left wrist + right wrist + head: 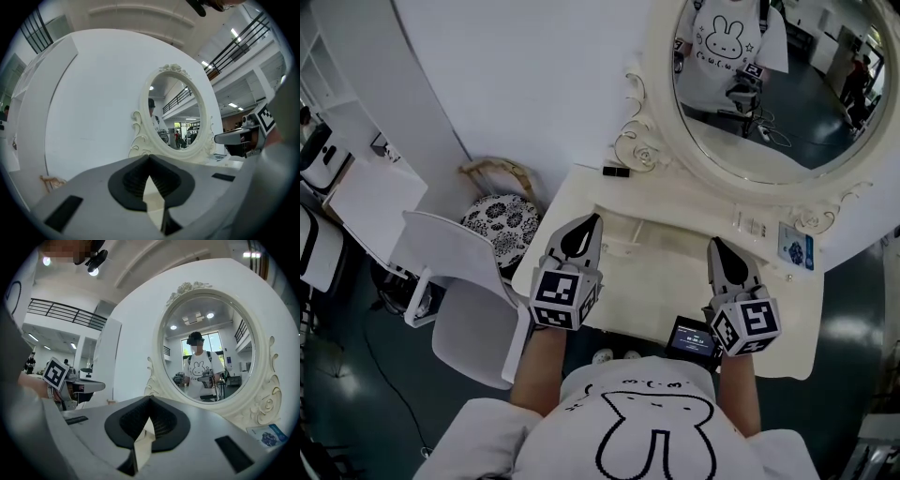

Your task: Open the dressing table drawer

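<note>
The cream dressing table (787,323) stands against a white wall, with an oval ornate mirror (769,84) at its back. Its drawer front shows in no view. My left gripper (592,220) hovers over the left part of the tabletop, pointing at the wall, jaws shut on nothing. My right gripper (715,244) hovers over the right part, also shut and empty. In the left gripper view the jaw tips (150,157) meet below the mirror (176,117). The right gripper view shows its tips (150,398) together, and the mirror (211,357) reflects the person.
A small device with a lit screen (692,337) lies at the table's front edge between the grippers. A blue card (794,248) rests at the back right and a small black item (616,171) at the back left. A white chair (455,281) with a patterned cushion (502,225) stands left.
</note>
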Tool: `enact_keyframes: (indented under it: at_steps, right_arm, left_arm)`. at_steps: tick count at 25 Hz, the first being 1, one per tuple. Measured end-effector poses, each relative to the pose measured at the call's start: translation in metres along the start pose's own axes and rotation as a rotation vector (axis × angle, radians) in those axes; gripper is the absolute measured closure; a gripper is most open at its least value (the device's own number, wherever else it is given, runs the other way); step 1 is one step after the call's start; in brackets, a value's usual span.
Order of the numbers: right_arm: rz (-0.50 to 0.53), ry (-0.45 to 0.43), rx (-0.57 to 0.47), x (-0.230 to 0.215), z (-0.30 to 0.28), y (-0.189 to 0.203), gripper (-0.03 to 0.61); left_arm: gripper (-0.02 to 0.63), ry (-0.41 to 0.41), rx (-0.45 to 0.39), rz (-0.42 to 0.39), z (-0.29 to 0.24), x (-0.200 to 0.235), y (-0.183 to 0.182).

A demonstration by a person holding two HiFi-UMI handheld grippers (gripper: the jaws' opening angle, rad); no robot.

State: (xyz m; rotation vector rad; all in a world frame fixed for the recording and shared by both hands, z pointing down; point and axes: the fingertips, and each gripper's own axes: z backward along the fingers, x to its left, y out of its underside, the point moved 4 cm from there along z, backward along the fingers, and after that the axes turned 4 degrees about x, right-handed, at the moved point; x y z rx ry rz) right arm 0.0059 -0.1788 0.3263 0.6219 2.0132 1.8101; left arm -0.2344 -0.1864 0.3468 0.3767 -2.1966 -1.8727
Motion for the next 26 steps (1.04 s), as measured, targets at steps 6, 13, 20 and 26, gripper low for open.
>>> enact_keyframes:
  at_steps: [6,13,20,26]
  right_arm:
    - [0.01,-0.028,0.005,0.004,0.0,-0.002,0.566]
    - [0.003,-0.029,0.005,0.005,0.001,-0.002,0.566]
    - [0.003,-0.032,0.002,0.01,0.004,-0.003,0.566]
    - [-0.001,-0.034,-0.001,0.013,0.006,-0.002,0.566]
  left_arm:
    - [0.614,0.002,-0.019,-0.013,0.003,-0.004,-0.008]
    - [0.614,0.012,-0.022,-0.014,0.006,-0.004,-0.009]
    - [0.614,0.027,-0.022,-0.02,0.009,-0.006,-0.011]
    - [0.614,0.038,-0.023,-0.02,0.012,-0.008,-0.012]
